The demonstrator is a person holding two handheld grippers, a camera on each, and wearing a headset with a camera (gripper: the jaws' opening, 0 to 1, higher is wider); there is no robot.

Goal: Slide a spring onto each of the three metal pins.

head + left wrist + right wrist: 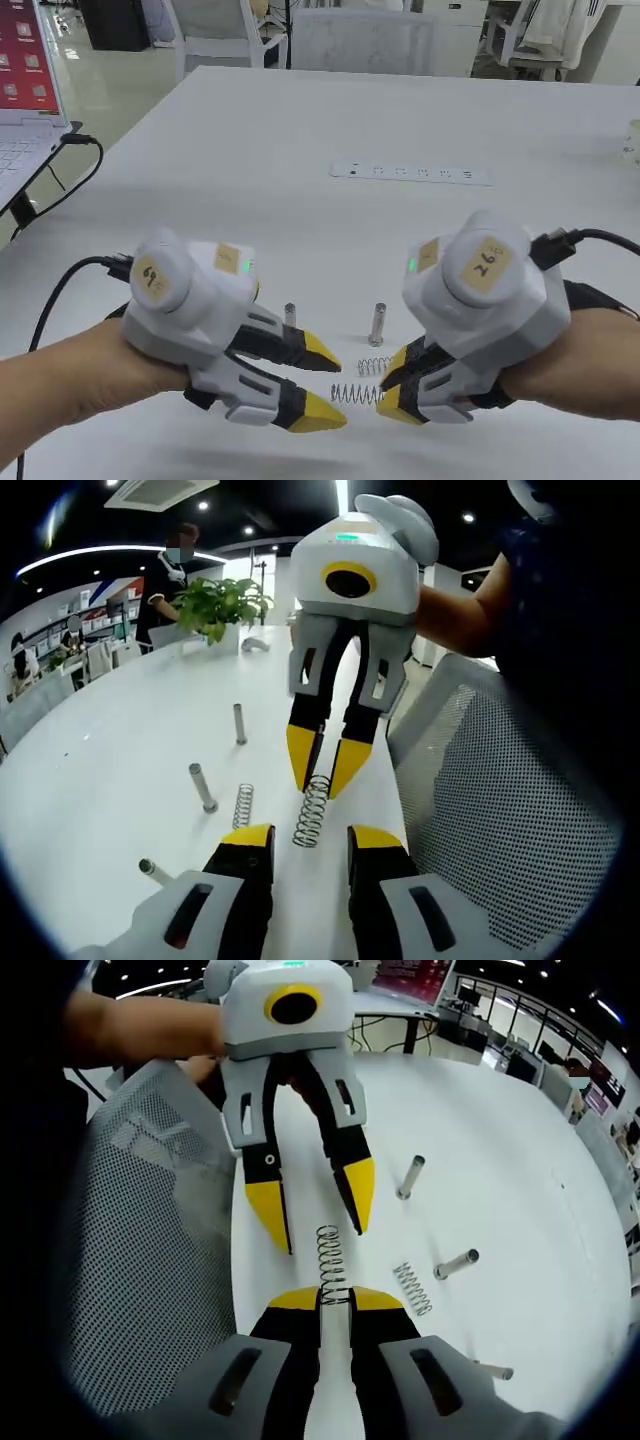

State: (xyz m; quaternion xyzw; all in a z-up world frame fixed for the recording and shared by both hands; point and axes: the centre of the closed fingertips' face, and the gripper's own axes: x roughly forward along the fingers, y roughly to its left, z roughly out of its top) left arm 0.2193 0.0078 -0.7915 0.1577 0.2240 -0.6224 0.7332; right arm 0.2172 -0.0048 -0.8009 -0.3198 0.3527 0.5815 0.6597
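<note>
The right gripper (pixel 392 383) is pinching one end of a spring (pixel 353 393); the left gripper (pixel 322 387) is hovering with jaws wide apart just beside the spring's free end.

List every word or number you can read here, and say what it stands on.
"26": round tan sticker on the white right gripper.
"49", turned sideways, less certain: second round tan sticker, on the white left gripper.
Too small to read: the red laptop screen and the small square tan label on each gripper.
</note>
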